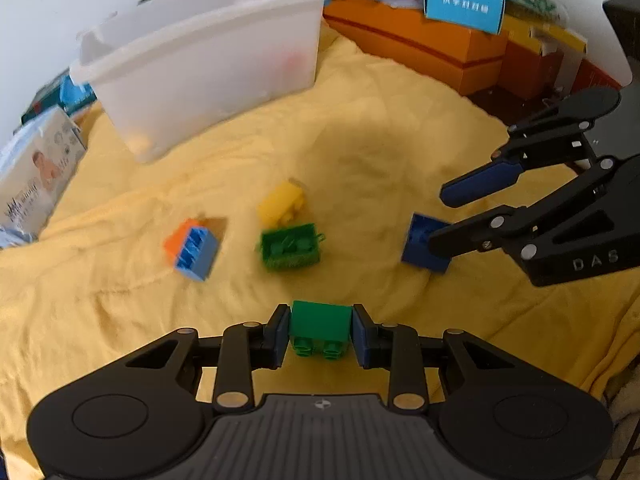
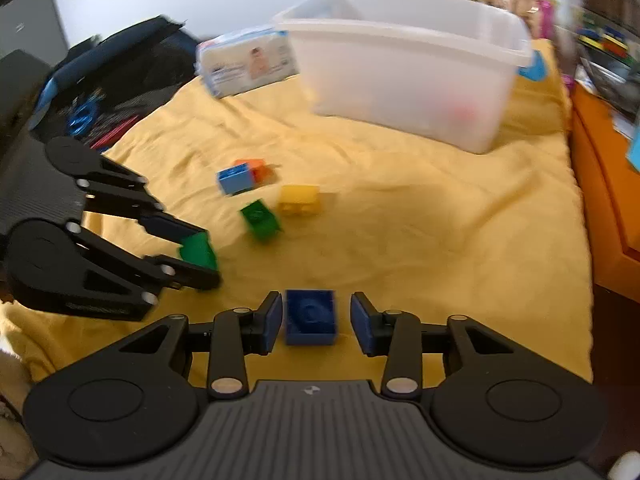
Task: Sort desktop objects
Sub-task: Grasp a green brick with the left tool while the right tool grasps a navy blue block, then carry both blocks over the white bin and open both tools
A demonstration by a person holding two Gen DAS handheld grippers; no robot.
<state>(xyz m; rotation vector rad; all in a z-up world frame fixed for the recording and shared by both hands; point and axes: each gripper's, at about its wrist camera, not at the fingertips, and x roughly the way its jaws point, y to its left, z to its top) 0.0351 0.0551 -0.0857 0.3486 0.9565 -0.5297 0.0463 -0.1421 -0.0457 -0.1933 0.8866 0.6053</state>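
Left tool (image 1: 320, 334) clamped on a dark green plastic building block (image 1: 320, 320), studs facing us. Right tool (image 2: 313, 320) apart, straddling a dark blue hollow block (image 2: 310, 316) lying on the yellow cloth (image 2: 440, 240); its left pad perhaps touches, blur hinders us.

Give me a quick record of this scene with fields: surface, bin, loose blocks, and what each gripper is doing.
surface: yellow cloth
bin: translucent white plastic bin, at the far side
loose blocks: yellow block, green block, blue-and-orange block pair
left gripper: shut on green brick
right gripper: open, dark blue block between its fingers, pads not pressing
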